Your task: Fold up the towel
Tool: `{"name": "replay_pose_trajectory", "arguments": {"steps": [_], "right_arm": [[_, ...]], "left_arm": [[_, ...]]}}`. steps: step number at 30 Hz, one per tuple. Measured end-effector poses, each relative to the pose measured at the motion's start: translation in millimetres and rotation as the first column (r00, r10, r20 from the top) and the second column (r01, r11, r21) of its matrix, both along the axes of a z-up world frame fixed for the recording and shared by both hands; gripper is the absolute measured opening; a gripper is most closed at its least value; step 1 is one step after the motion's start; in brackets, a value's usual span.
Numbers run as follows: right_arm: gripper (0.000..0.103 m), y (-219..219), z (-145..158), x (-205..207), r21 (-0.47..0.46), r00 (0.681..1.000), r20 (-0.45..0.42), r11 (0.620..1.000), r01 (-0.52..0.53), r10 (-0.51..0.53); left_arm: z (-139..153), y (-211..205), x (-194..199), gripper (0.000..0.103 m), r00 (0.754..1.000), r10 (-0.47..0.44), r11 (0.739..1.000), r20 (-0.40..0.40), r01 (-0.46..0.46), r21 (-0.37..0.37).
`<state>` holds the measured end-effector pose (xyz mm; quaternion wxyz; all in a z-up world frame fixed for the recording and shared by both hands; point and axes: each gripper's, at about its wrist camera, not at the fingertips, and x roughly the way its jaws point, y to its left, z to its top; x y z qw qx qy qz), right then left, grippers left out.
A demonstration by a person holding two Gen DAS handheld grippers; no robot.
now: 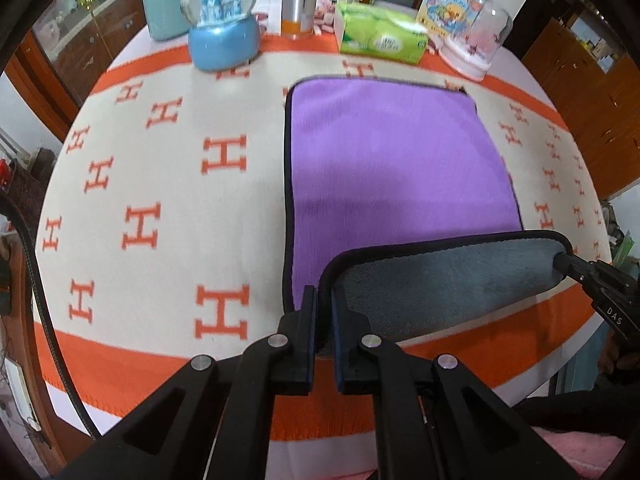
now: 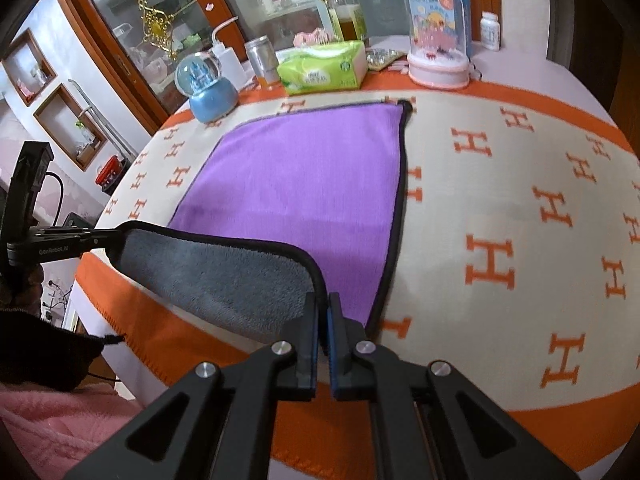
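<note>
Your left gripper (image 1: 323, 300) is clamped on the near left corner of the towel (image 1: 392, 160), its fingers pinching the black piping, and your right gripper (image 2: 323, 308) is pinched the same way on the near right corner. You hold both corners lifted off the table, so the near edge hangs taut between them and shows its grey underside (image 2: 224, 276); gripping at the two ends is what keeps that edge straight and should let it travel as one line. The rest of the towel lies flat, purple face up, on the orange-and-cream cloth (image 1: 160, 184) covering the table, its far edge close to the row of things at the back. By the look of it you are at the start of the first fold, the near edge raised but not yet carried over. I judge the next move asks you to bring both corners forward evenly toward the far edge, stopping short of the green tissue pack (image 1: 380, 34) and the blue snow globe (image 1: 222, 20), which stand just beyond the towel and could be knocked if you overshoot
</note>
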<state>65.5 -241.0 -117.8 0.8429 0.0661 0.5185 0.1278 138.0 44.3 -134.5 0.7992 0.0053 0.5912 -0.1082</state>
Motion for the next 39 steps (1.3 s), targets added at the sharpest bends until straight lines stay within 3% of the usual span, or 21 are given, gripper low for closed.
{"name": "replay_pose_trajectory", "arguments": {"steps": [12,19,28,39], "right_arm": [[0.003,-6,34,48,-0.025,0.992,0.123,1.000,0.006,-0.003],[0.003,-12,41,83,-0.050,0.983,0.183,0.998,0.040,-0.030],[0.004,-9,35,123,-0.126,0.956,0.289,0.987,0.096,-0.056],[0.005,6,12,162,-0.215,0.942,0.328,0.966,0.146,-0.070]], "left_arm": [[46,-5,55,0.005,0.991,-0.028,1.000,0.133,0.029,-0.008],[56,-10,93,0.005,0.981,-0.033,0.999,0.190,0.037,-0.019],[48,-12,139,0.005,0.965,0.023,0.997,0.260,-0.003,-0.075],[3,-18,176,0.005,0.974,0.062,0.997,0.218,-0.052,-0.051]]}}
